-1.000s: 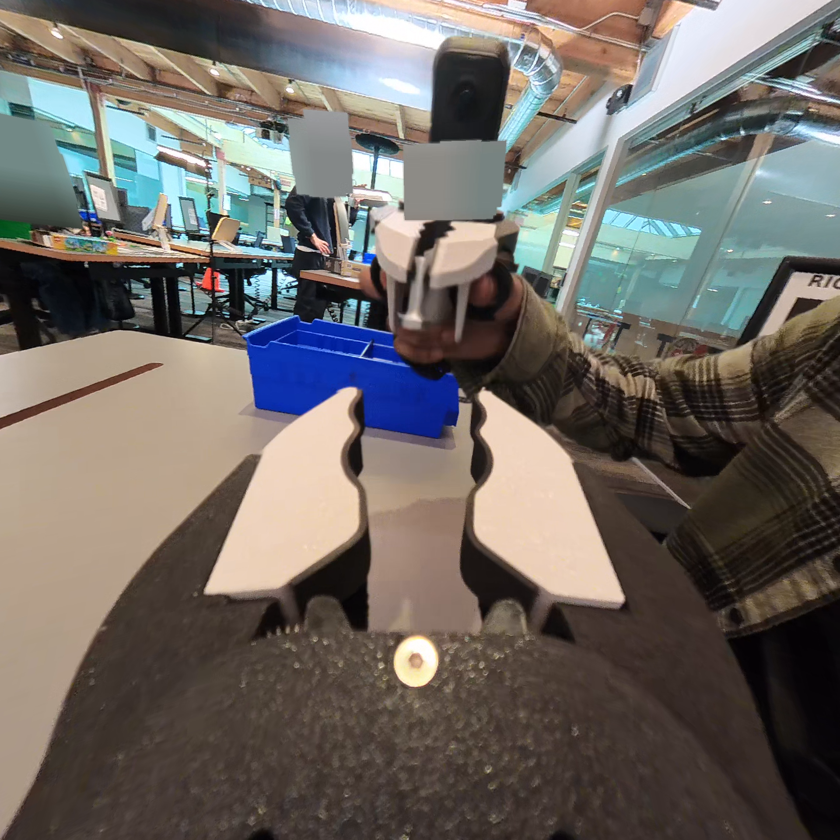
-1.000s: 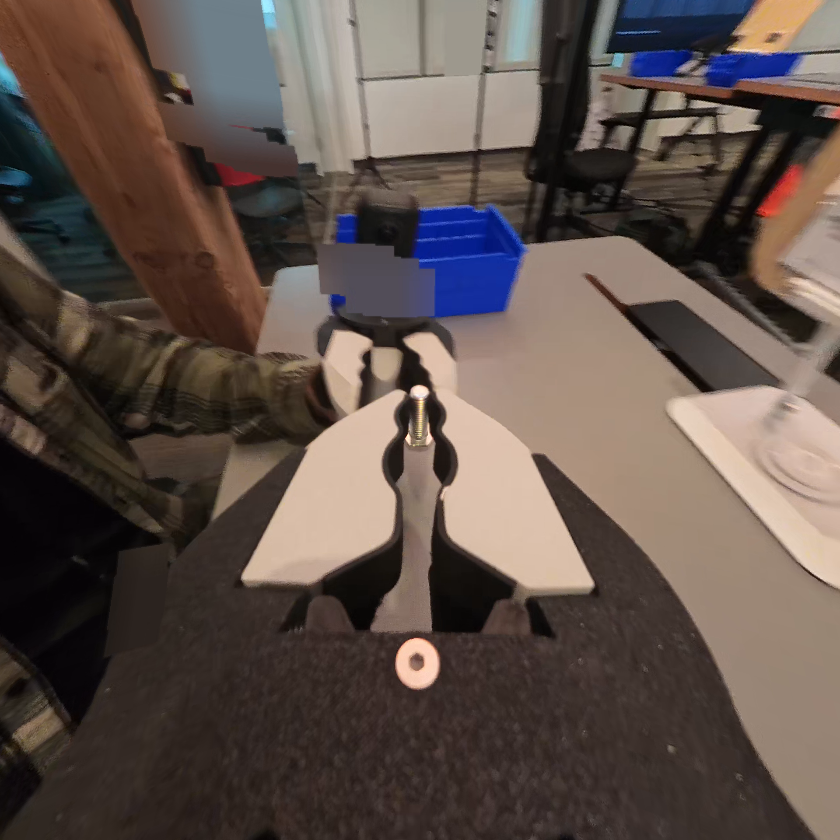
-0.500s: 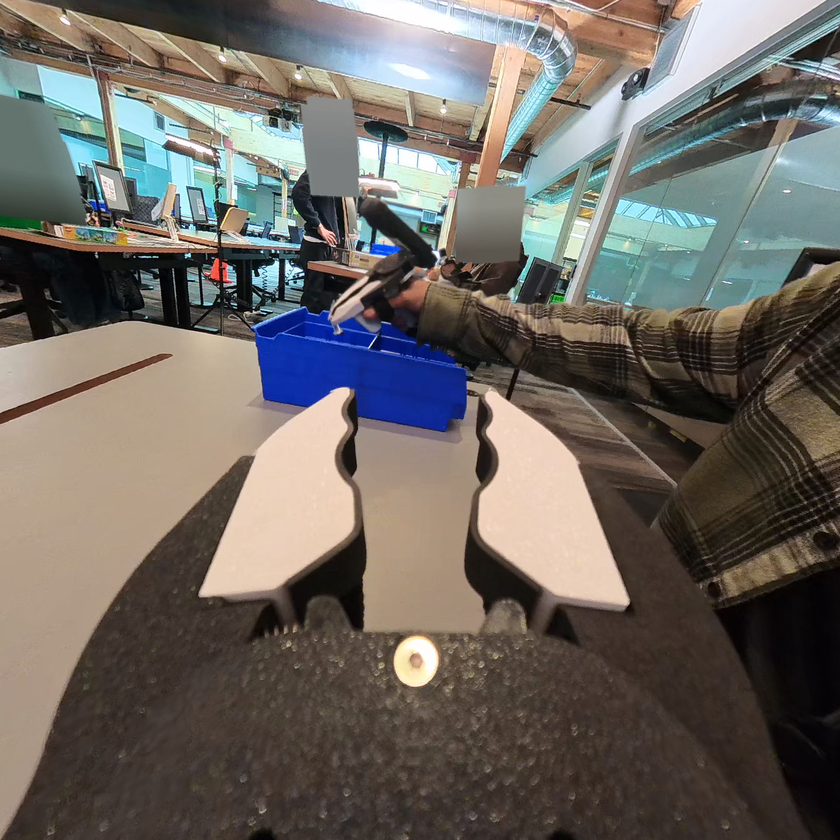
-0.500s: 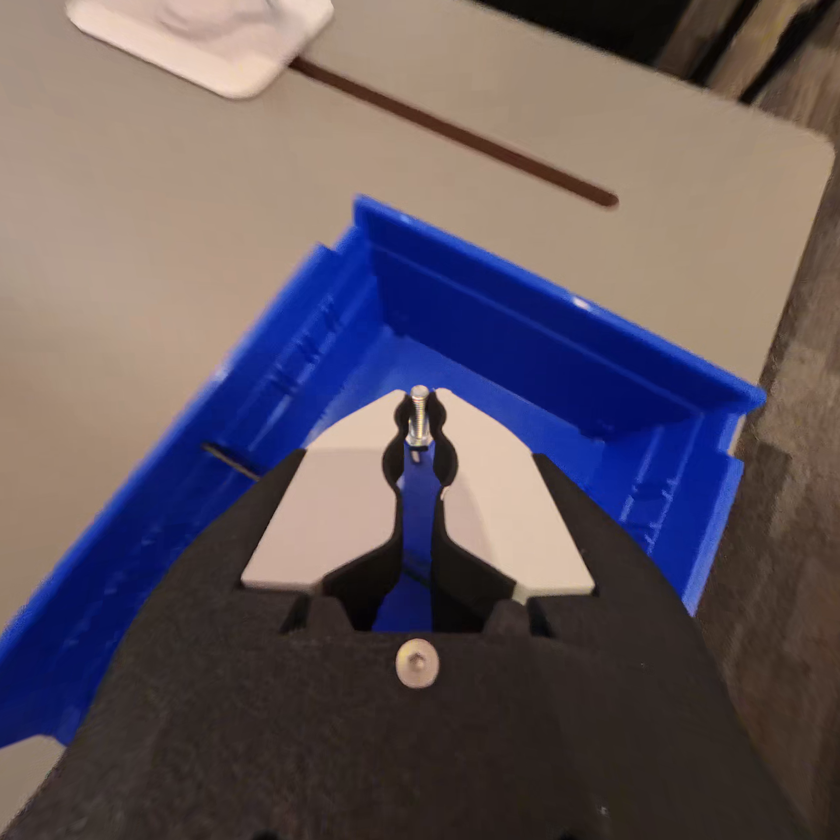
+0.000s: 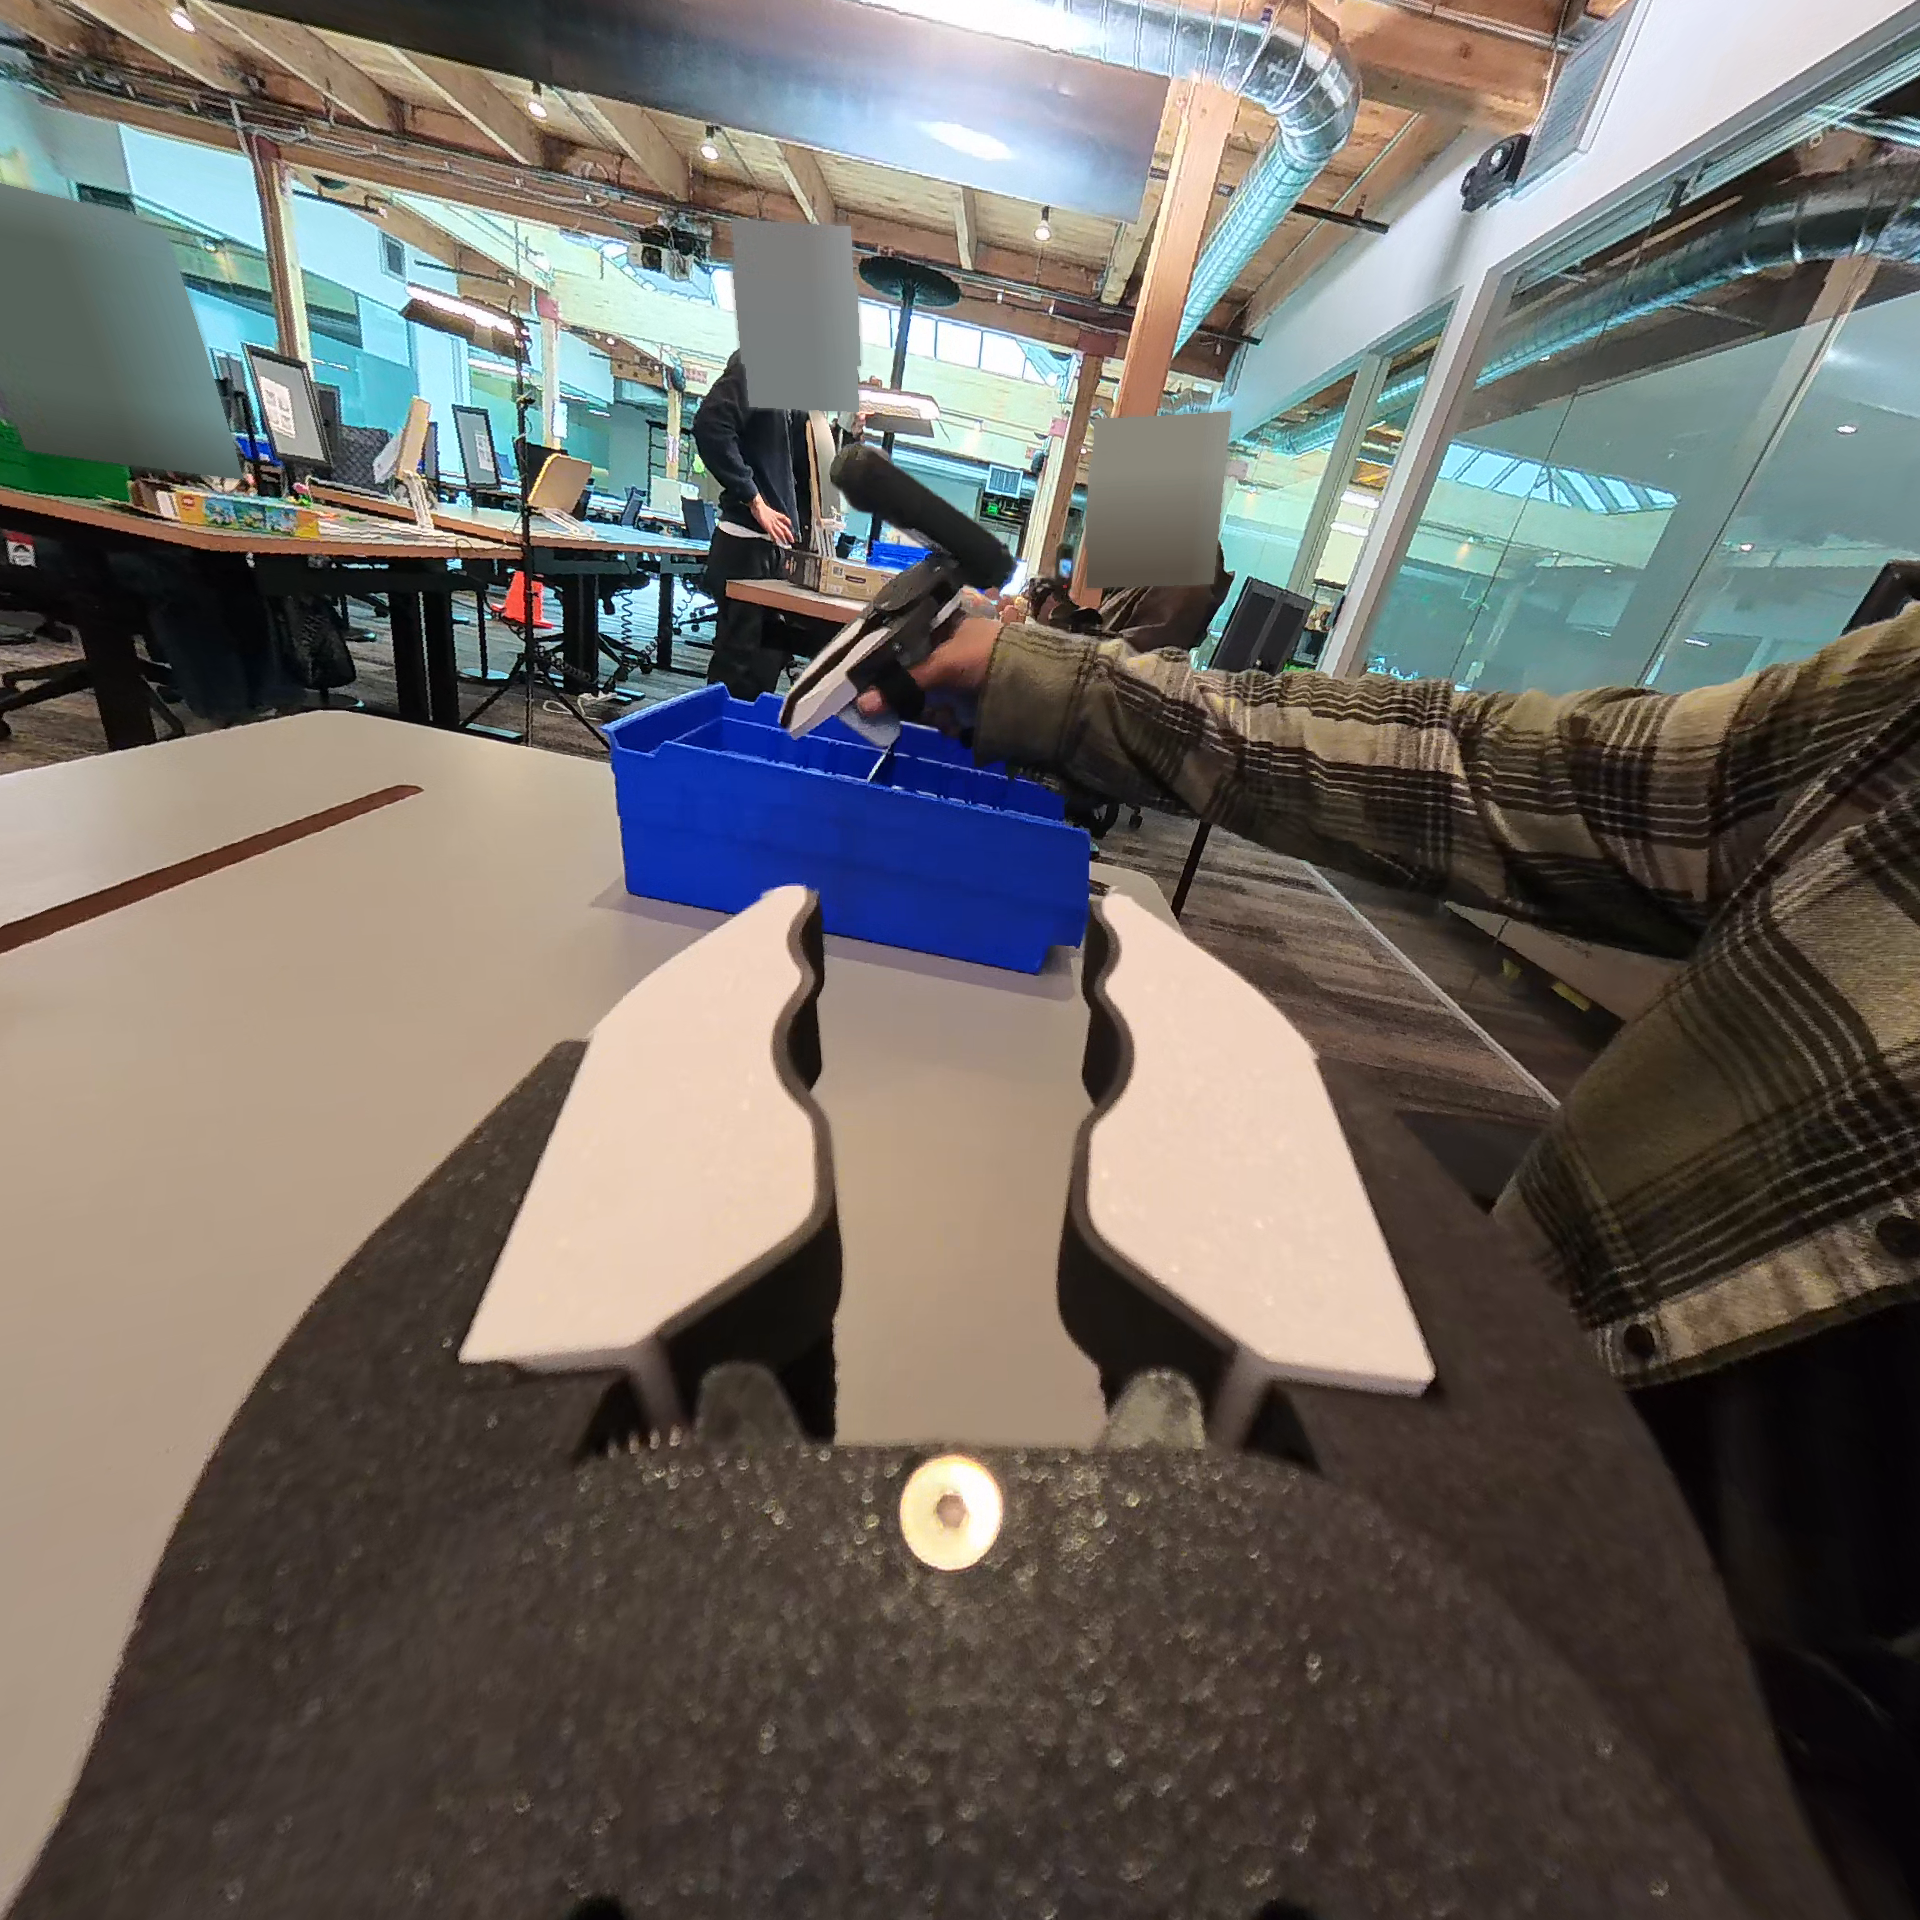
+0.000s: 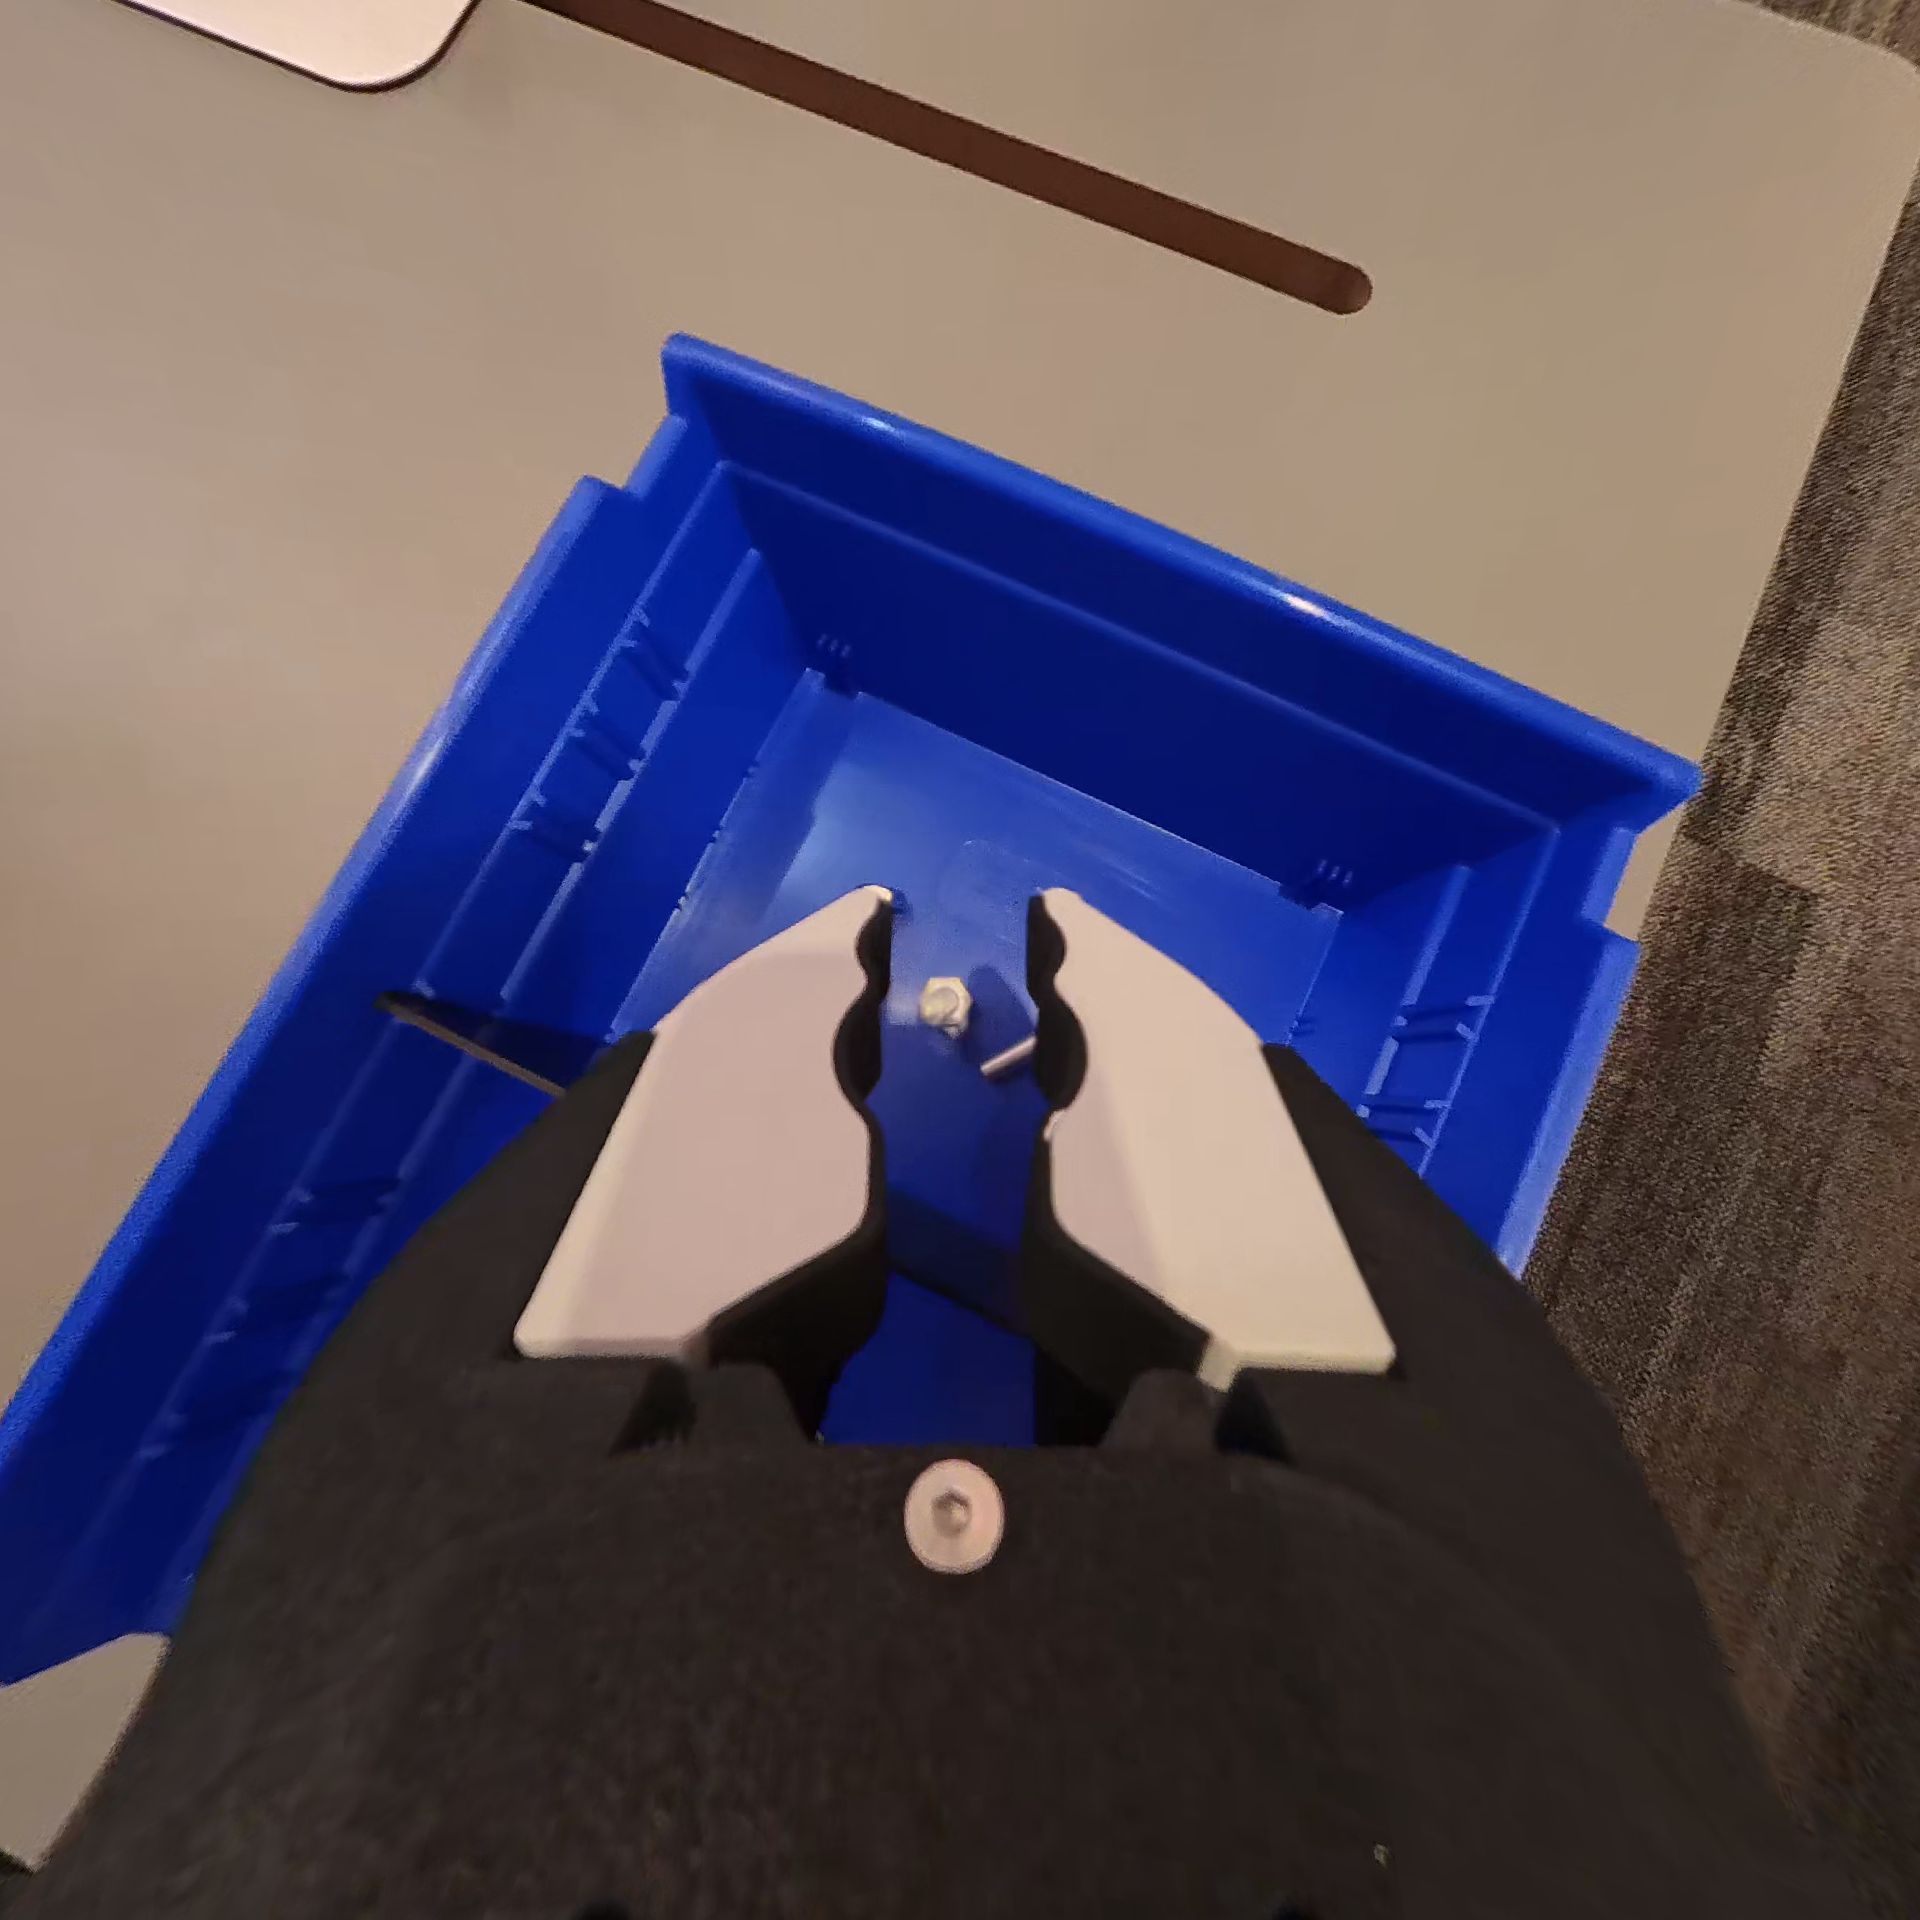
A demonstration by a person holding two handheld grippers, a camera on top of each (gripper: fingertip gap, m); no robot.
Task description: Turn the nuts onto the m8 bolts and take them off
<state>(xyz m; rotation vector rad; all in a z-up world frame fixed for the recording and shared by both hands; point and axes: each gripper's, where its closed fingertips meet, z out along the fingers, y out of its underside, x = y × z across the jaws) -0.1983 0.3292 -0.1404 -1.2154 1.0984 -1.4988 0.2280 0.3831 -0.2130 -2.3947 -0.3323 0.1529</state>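
Note:
My right gripper point(image 6: 958, 904) points down into the blue bin point(image 6: 1143, 540), and its jaws stand apart. A silver bolt point(image 6: 943, 1006) with a hex head shows on the bin floor below the gap and touches neither finger. A short silver rod end point(image 6: 1006, 1062) pokes out beside it at the right finger's edge. In the left wrist view the right gripper point(image 5: 831, 707) hangs tilted over the bin point(image 5: 852, 862). My left gripper point(image 5: 951, 914) is open and empty, low over the grey table point(image 5: 312, 1039), facing the bin's near wall.
A dark slot point(image 6: 935, 156) runs across the table beyond the bin, and a white tray corner point(image 6: 312, 31) lies past it. A black divider point(image 6: 468, 1039) stands in the bin. The table edge and carpet point(image 6: 1766, 935) are right beside the bin. A plaid sleeve point(image 5: 1455, 769) crosses from the right. The gap from one gripper's tips to the other's is roughly 45 cm. My left tips are about 50 cm from the dark slot point(image 6: 935, 156), my right tips only 30 cm.
My right gripper swung from in front of the left gripper to above the bin with the bolt pinched, then opened, and the bolt left the grasp. The left gripper stayed put and open.

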